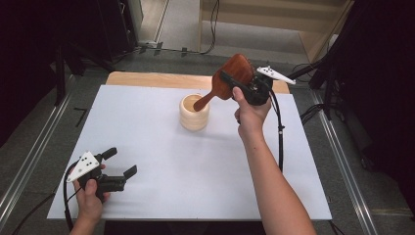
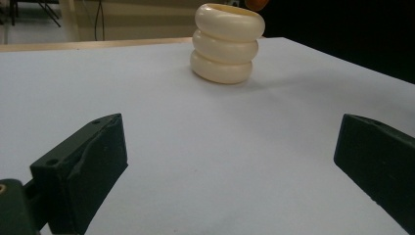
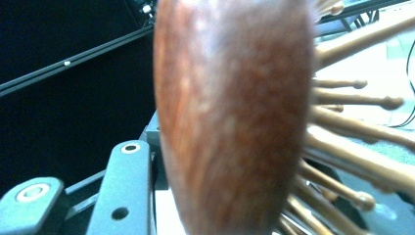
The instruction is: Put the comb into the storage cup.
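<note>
Gripping hairbrush (image 1: 234, 74) head: right tongs (image 1: 240, 84).

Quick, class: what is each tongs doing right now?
Left tongs: open, holding nothing.
Right tongs: shut on the reddish-brown wooden hairbrush.

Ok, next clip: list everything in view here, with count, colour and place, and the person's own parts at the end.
Hairbrush: one, reddish-brown wood with wooden pins, held by its head above the far right of the table, tilted, handle tip dipping into the holder.
Holder: one, cream, three stacked bulging rings, open top, upright mid-table toward the far edge.
Table cover: one, white, over a light wooden table that shows along the far edge.
Cables: several, black, on the grey floor beyond the table.
Right tongs: black, white plate on top, shut on the hairbrush head.
Left tongs: black, open, nothing between them, near left corner.
Hands: two, one holding each tool.
</note>
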Motion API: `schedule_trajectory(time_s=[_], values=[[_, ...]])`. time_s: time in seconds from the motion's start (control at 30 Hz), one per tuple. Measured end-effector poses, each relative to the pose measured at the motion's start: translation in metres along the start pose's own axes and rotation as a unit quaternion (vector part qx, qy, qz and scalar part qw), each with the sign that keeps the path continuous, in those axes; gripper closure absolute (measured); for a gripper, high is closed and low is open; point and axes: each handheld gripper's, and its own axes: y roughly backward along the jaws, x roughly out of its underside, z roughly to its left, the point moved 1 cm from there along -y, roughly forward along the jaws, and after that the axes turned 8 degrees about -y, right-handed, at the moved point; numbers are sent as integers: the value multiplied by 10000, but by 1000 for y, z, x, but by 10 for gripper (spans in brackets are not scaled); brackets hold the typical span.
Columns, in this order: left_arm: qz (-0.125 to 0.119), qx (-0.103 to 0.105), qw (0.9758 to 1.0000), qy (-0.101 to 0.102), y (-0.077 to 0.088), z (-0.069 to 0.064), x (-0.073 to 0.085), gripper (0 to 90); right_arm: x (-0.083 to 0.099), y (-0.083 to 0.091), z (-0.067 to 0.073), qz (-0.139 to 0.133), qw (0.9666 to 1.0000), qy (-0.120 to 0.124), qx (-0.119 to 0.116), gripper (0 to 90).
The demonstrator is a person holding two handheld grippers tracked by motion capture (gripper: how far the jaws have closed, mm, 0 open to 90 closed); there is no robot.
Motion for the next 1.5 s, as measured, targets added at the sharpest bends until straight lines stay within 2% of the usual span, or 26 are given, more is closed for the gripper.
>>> schedule_trajectory(time_s=[0.63, 0.87, 1.23, 1.5], values=[[-34, 7, 10000, 36, 1, 0, 0, 0, 11, -29, -6, 102, 9997, 82, 222, 510], [-52, 27, 10000, 53, 1, 1, 0, 0, 23, -44, -4, 251, 9990, 206, 312, 509], [-52, 69, 10000, 40, 1, 1, 0, 0, 38, -58, -4, 471, 9971, 392, 455, 509], [-52, 72, 10000, 35, 1, 1, 0, 0, 49, -67, -6, 551, 9967, 350, 480, 508]])
